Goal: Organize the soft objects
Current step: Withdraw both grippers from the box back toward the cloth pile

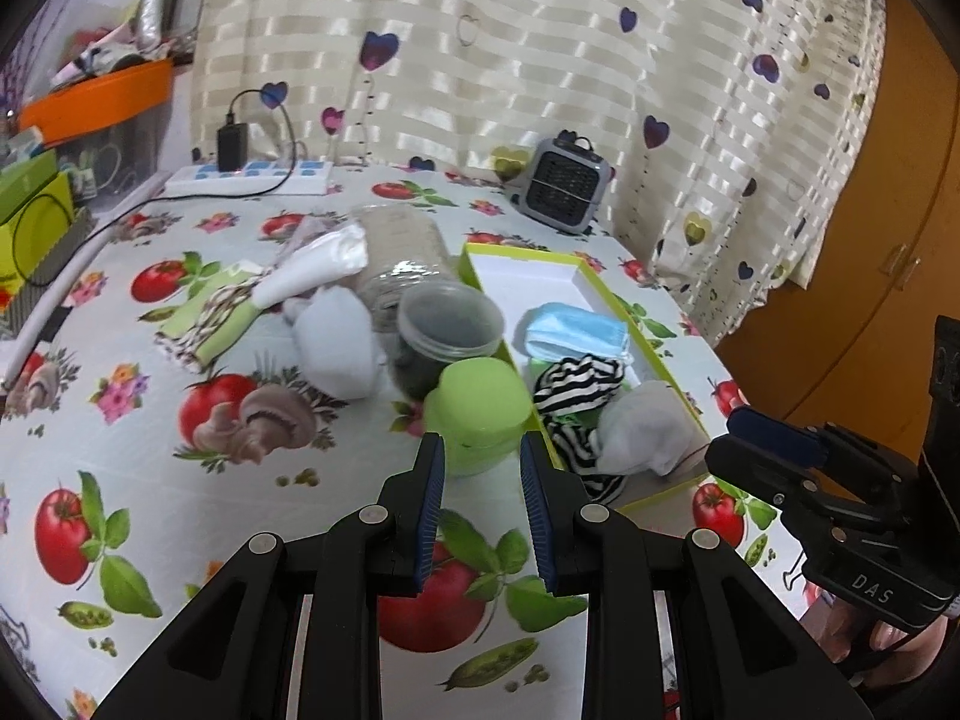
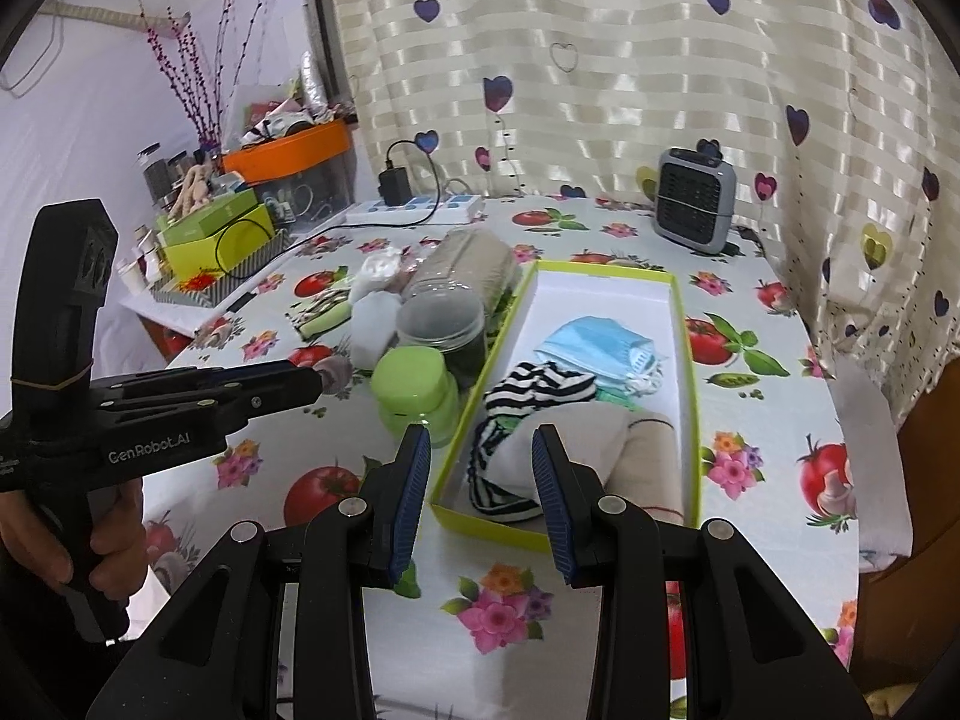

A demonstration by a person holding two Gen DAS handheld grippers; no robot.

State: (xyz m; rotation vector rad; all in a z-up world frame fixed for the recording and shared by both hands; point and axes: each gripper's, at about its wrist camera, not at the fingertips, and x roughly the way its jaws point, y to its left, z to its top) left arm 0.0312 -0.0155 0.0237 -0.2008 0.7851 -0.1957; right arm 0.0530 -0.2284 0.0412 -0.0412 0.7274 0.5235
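Even indoor light, sheen on curtain (image 1: pixel 510 60), edges bowed and dark

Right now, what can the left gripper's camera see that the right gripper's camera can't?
Only the left wrist view shows the brown wooden door on the right. Only the right wrist view shows the purple twig branches and a hand holding the left gripper. Both show the yellow-green box with the blue face mask inside, and the green lidded jar.

The tablecloth (image 1: pixel 150 480) looked glossy and smooth, the curtain (image 1: pixel 480 60) satiny cloth, the green lid (image 1: pixel 480 402) matt plastic
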